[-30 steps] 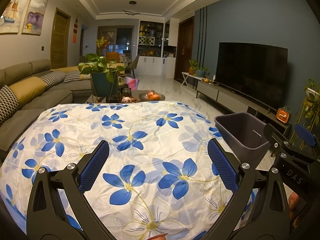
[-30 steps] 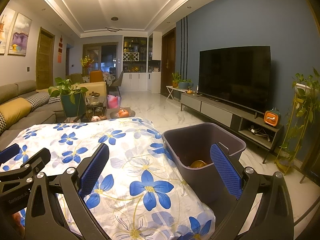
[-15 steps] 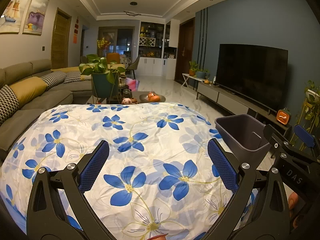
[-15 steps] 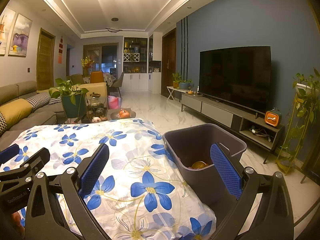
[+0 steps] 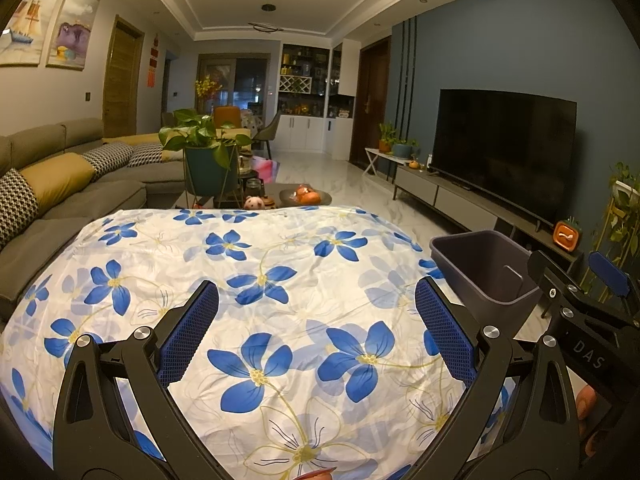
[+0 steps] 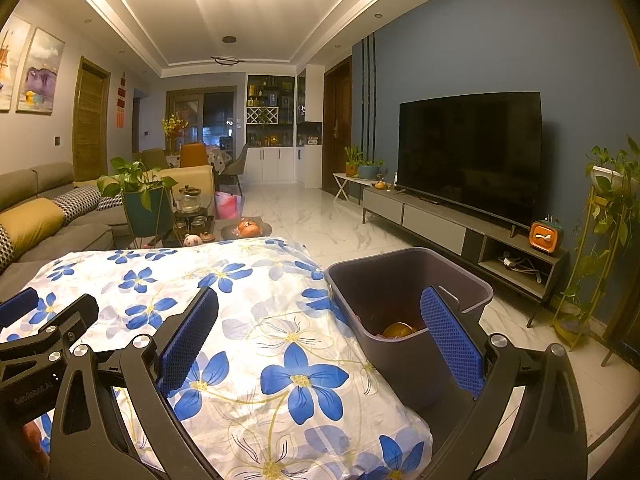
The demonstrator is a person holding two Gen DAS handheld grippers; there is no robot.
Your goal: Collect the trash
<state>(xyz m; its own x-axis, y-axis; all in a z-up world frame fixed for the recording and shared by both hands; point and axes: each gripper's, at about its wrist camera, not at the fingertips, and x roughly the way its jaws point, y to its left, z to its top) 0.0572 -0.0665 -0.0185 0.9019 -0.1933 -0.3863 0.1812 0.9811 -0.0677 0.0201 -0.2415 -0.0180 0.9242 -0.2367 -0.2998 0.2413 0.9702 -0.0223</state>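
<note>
The grey bin (image 6: 408, 304) stands on the floor just beyond the right gripper (image 6: 320, 344), against the edge of the floral cloth (image 6: 248, 320); something orange-gold (image 6: 400, 330) lies inside it; no loose trash shows on the cloth ahead of the left gripper (image 5: 316, 336). Both grippers are spread wide and empty; collection looks finished, or the next move is finding more trash.

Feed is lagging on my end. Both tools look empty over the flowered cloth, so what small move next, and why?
Probably sweep the view around for leftover trash. Both the left tool and right tool hang open and empty, the flowered cloth shows nothing loose, and the bin already holds something round and yellowish.
</note>
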